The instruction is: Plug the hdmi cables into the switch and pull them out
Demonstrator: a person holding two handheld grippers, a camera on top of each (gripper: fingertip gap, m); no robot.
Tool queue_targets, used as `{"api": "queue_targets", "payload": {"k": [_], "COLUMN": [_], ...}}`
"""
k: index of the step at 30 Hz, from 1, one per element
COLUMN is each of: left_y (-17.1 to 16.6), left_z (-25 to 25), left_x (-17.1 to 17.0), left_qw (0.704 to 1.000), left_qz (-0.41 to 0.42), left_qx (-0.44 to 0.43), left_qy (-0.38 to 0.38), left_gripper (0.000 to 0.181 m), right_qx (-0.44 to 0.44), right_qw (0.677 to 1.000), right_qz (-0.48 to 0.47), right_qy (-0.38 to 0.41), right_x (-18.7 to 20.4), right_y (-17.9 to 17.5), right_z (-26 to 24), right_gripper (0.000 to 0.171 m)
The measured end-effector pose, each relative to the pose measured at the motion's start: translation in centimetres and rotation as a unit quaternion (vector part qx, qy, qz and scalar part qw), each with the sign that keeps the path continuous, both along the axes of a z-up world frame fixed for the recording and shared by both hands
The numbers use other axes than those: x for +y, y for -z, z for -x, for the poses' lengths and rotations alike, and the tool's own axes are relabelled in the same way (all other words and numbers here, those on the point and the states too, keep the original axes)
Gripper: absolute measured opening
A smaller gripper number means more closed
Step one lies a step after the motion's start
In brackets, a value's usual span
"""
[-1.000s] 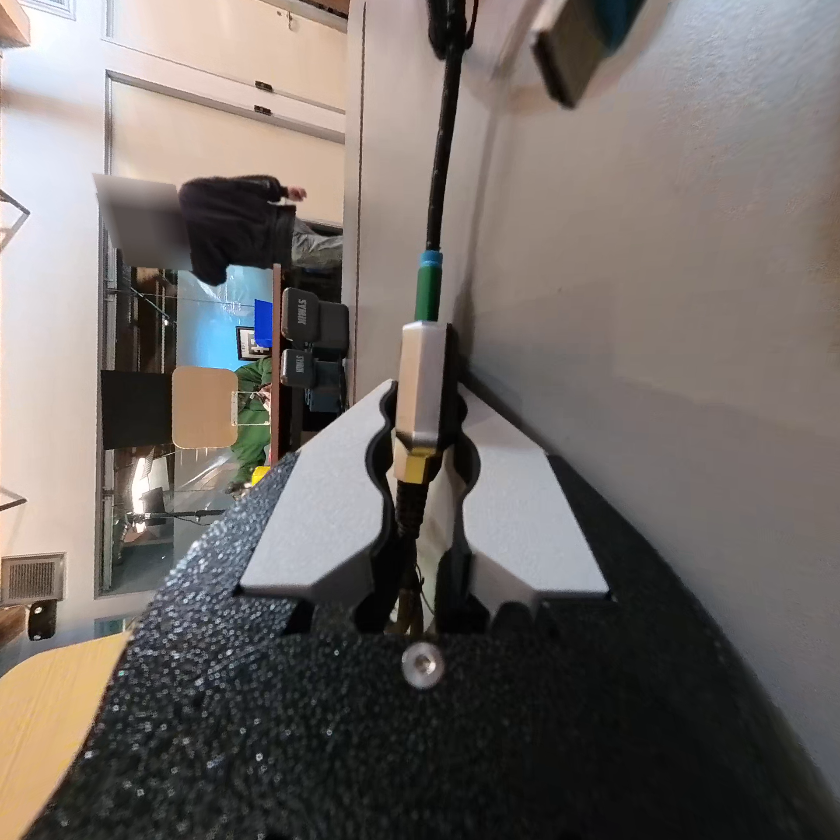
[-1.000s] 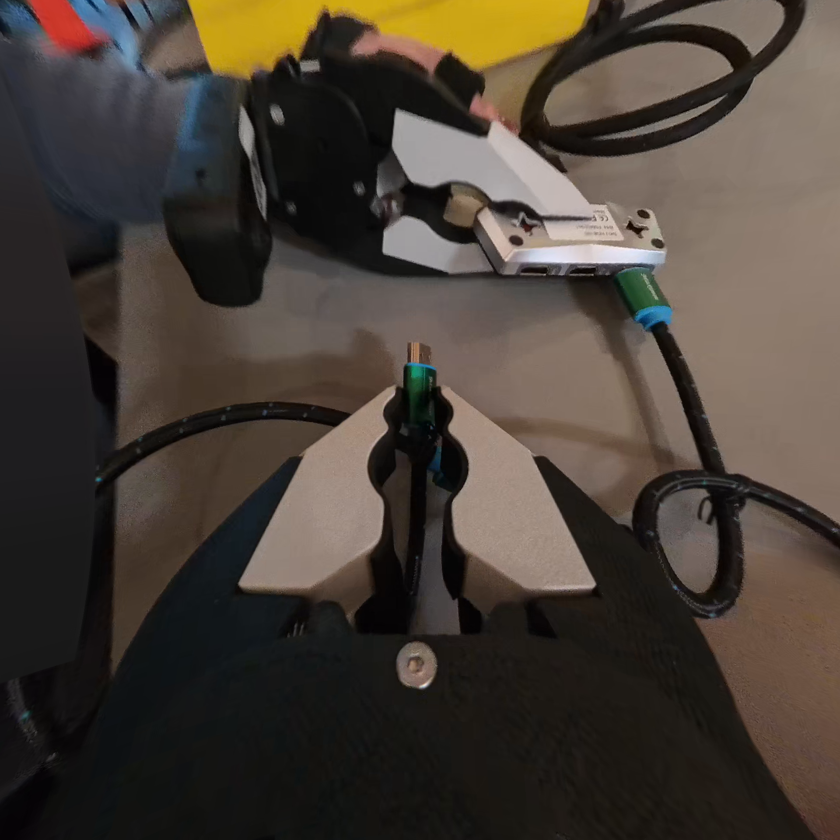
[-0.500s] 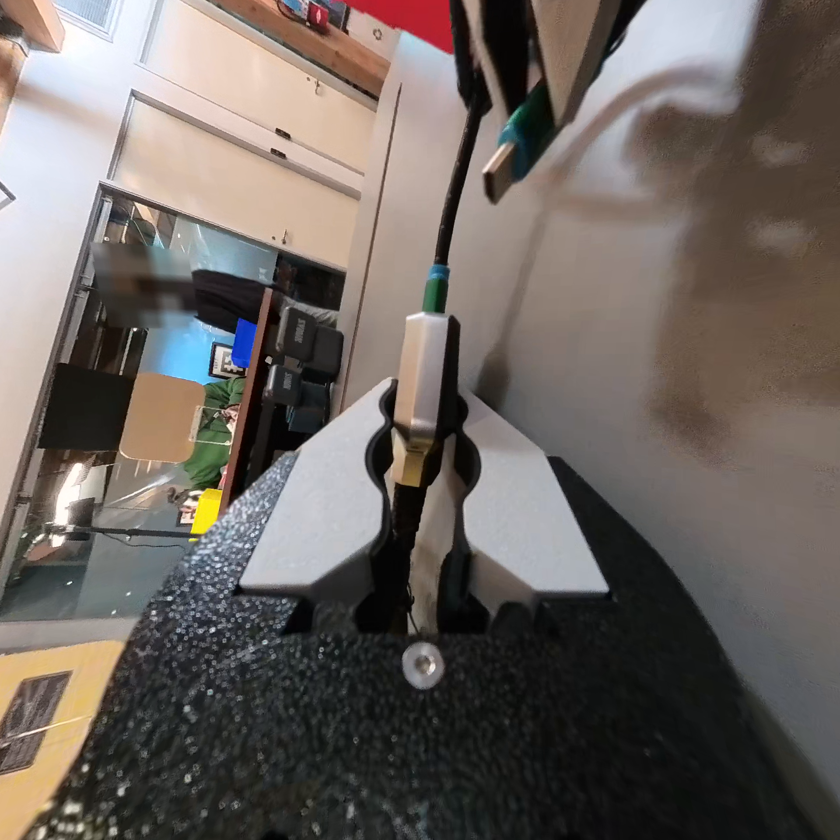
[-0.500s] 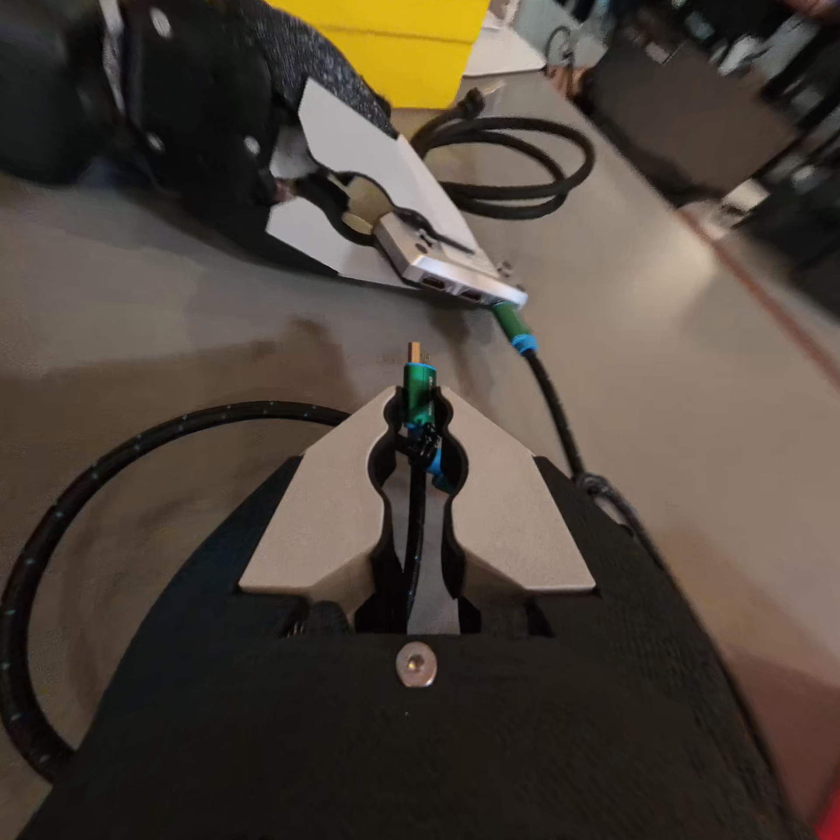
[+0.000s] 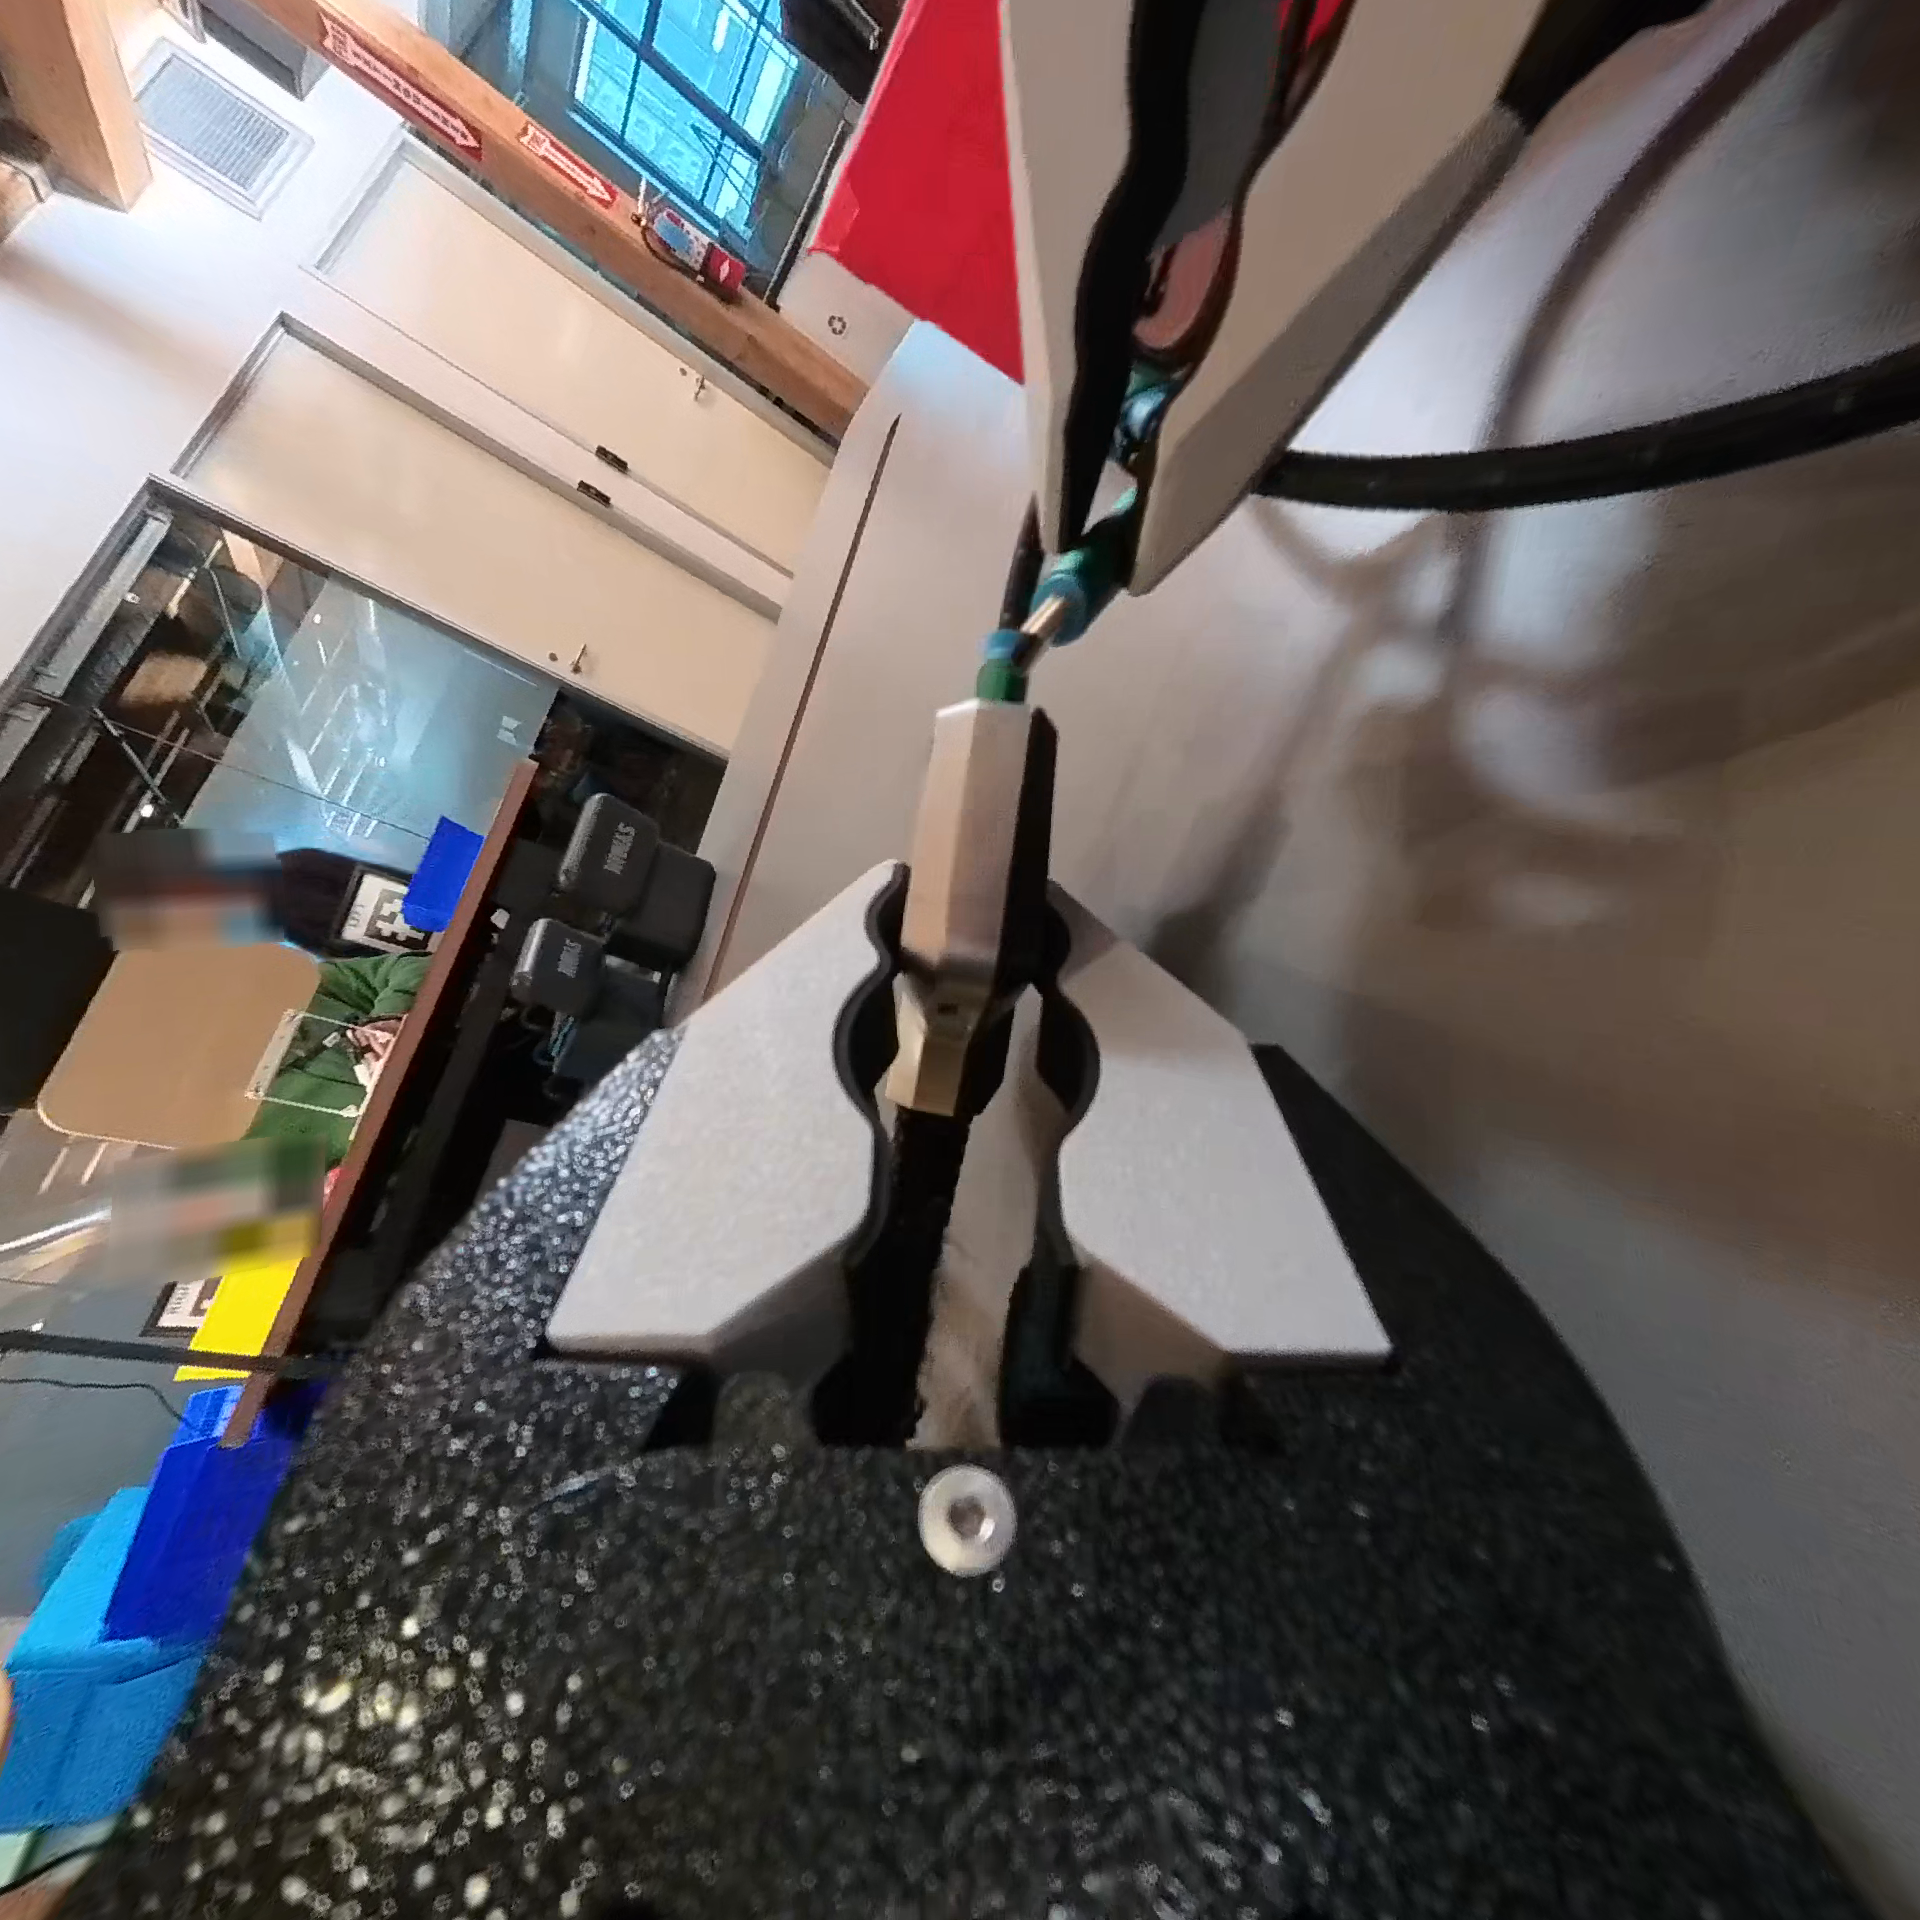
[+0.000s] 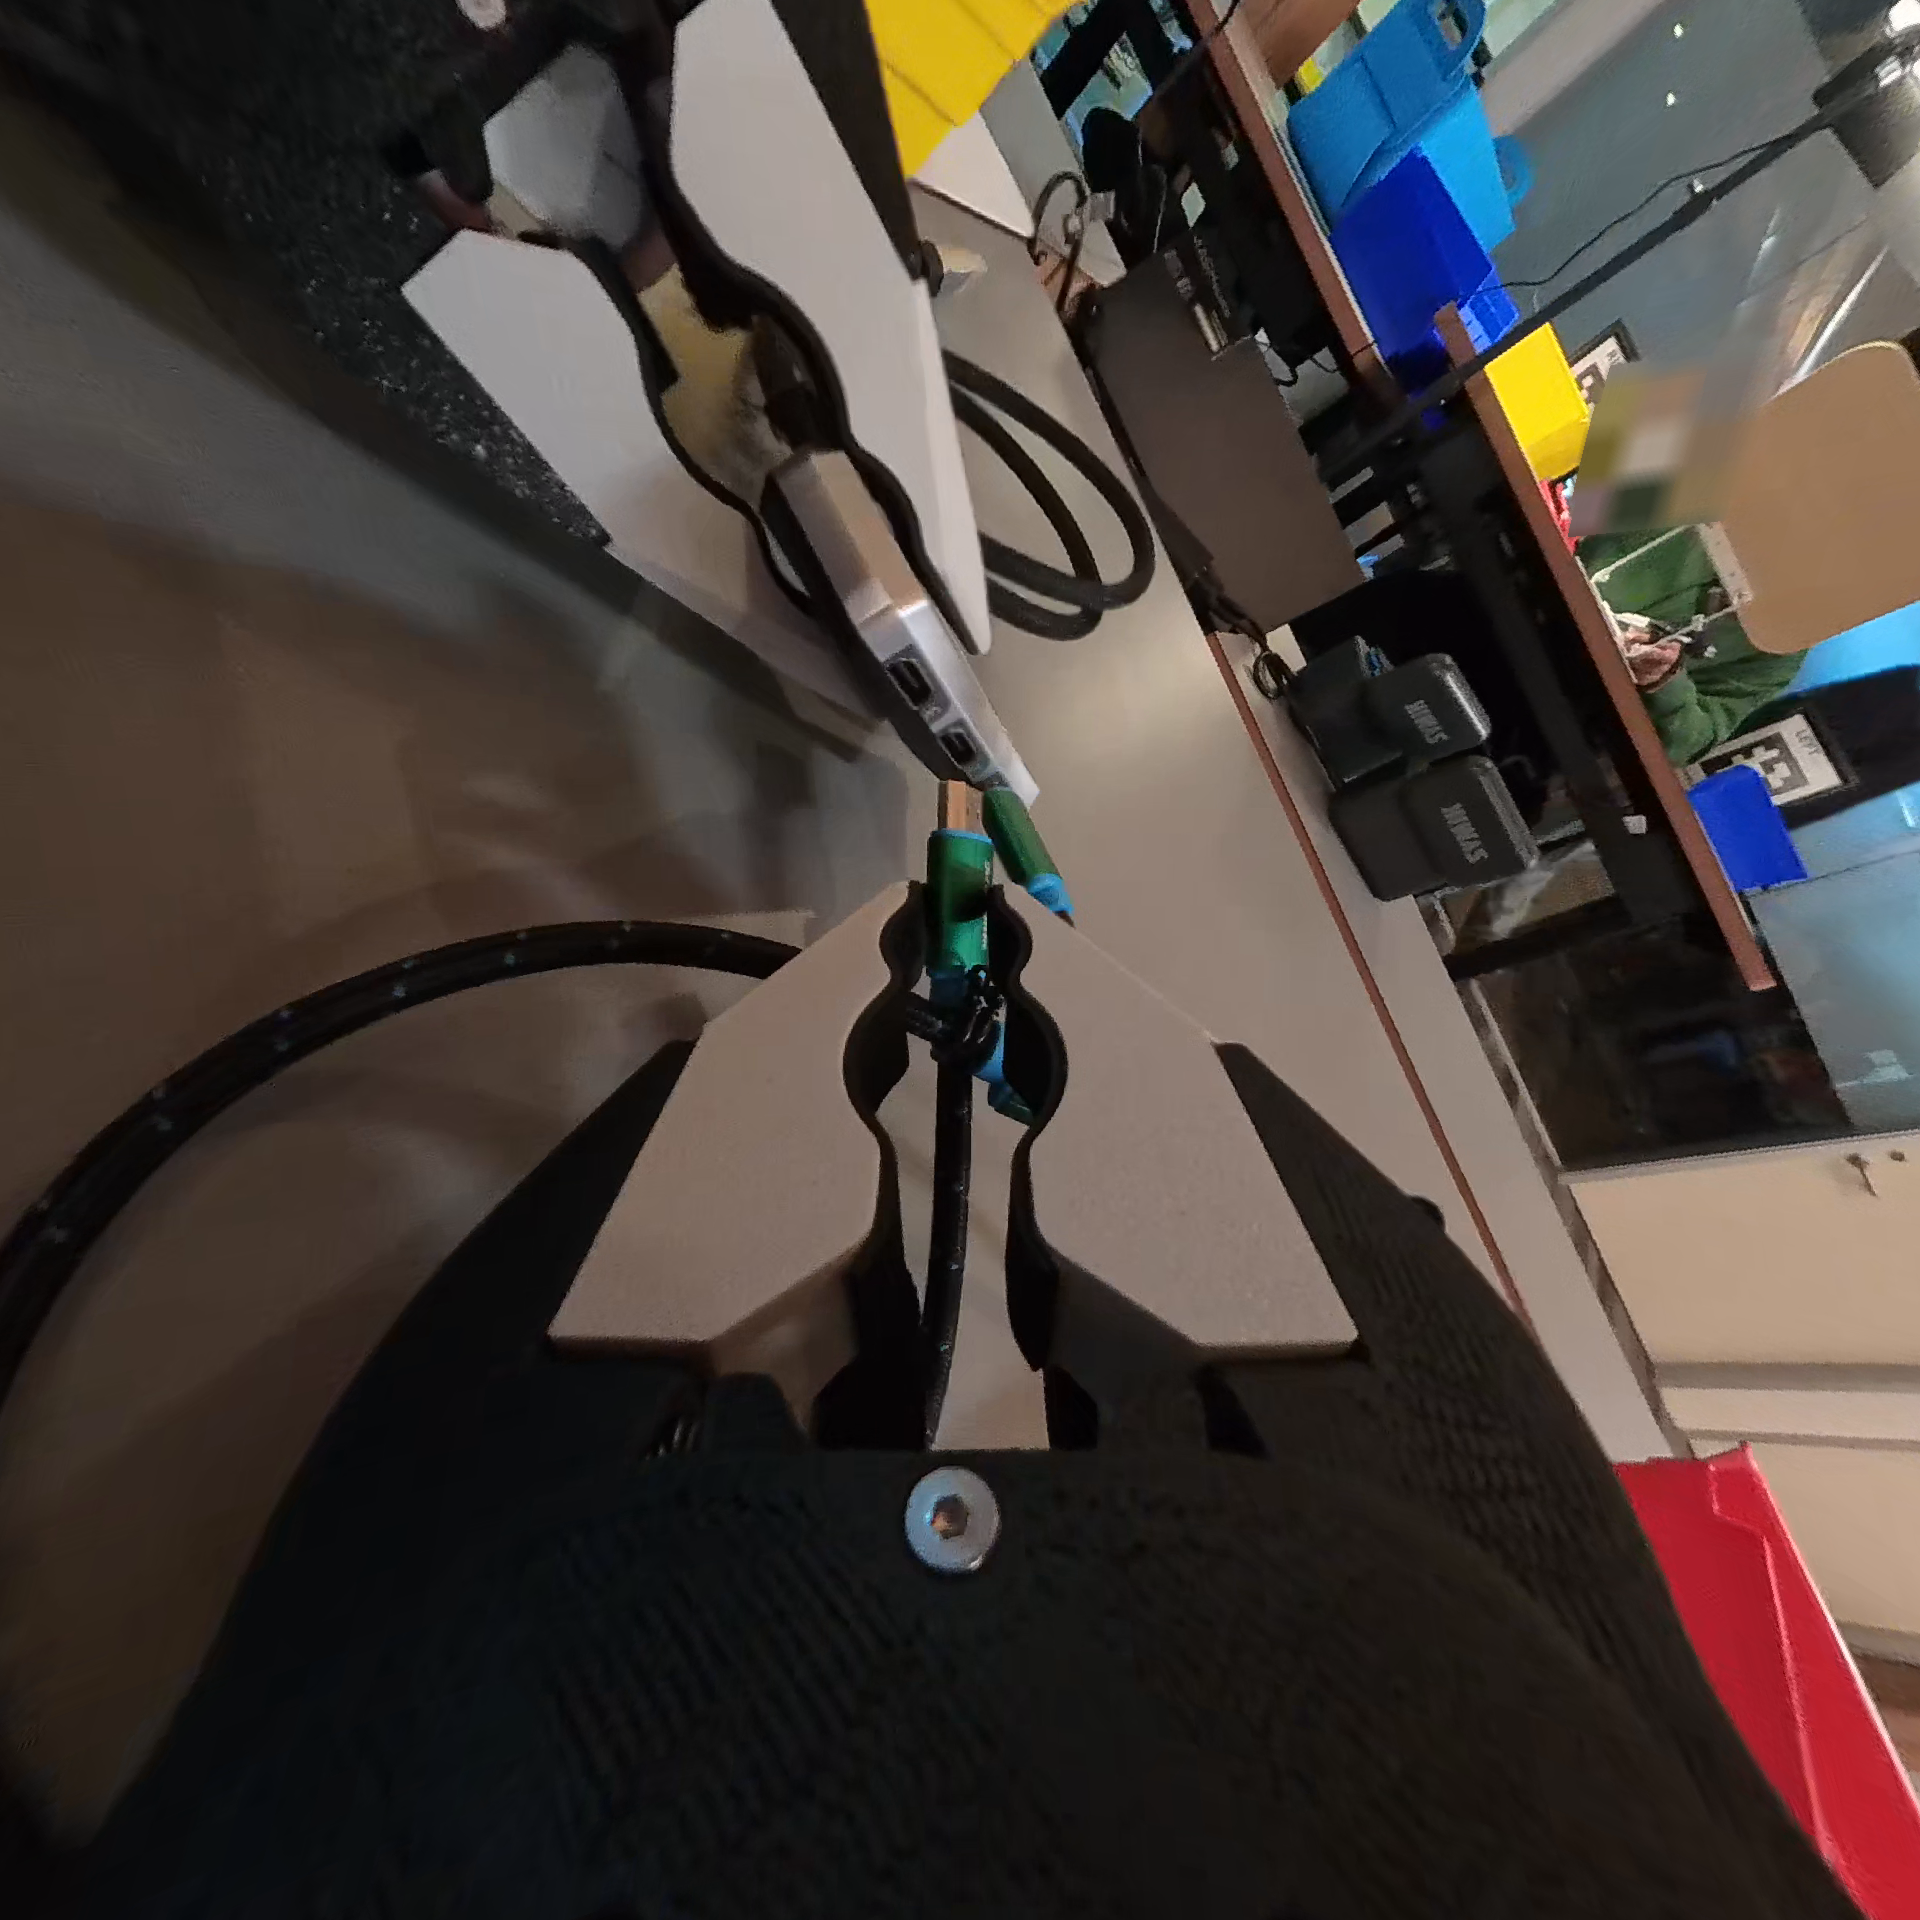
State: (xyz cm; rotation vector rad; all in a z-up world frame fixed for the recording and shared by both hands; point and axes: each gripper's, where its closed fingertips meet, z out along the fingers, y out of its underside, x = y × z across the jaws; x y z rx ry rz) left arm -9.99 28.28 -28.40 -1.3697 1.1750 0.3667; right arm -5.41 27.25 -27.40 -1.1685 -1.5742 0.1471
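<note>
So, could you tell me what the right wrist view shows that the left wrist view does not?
Only the right wrist view shows the switch's two empty ports and a coiled black cable behind it. Only the left wrist view shows the window high on the wall. Both show the silver switch clamped in the left gripper, one green plug already seated, and the right gripper bringing a second green plug close.

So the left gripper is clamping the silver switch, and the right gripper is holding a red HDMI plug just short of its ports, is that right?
Only the colour is wrong. In the right wrist view the right gripper holds a green HDMI plug just short of the silver switch, which the left gripper clamps.
</note>
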Motion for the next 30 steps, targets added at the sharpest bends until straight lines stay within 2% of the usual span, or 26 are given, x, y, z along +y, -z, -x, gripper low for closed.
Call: {"api": "queue_targets", "payload": {"k": [7, 17, 22, 30], "left_y": [0.2, 1.1, 1.2, 1.9], "left_z": [-0.1, -0.4, -0.4, -0.6], "left_x": [0.0, -0.1, -0.1, -0.3], "left_qw": [1.0, 0.985, 0.979, 0.974], "left_qz": [0.002, -0.069, -0.084, -0.079], "left_qx": [0.006, 0.157, 0.184, 0.21], "left_qy": [0.001, -0.025, -0.026, -0.016], "left_gripper": [0.02, 0.02, 0.02, 0.02], "right_qx": [-0.005, -0.034, -0.046, -0.055], "right_qw": [1.0, 0.999, 0.999, 0.997], "right_qz": [0.01, 0.034, 0.019, 0.048], "right_qy": [-0.018, 0.006, -0.001, -0.014], "right_x": [-0.9, -1.2, -1.5, -1.7], "right_y": [0.2, 1.8, 2.0, 2.9], "right_z": [0.6, 0.7, 0.7, 0.6], "right_gripper": [0.009, 0.009, 0.009, 0.01]}}
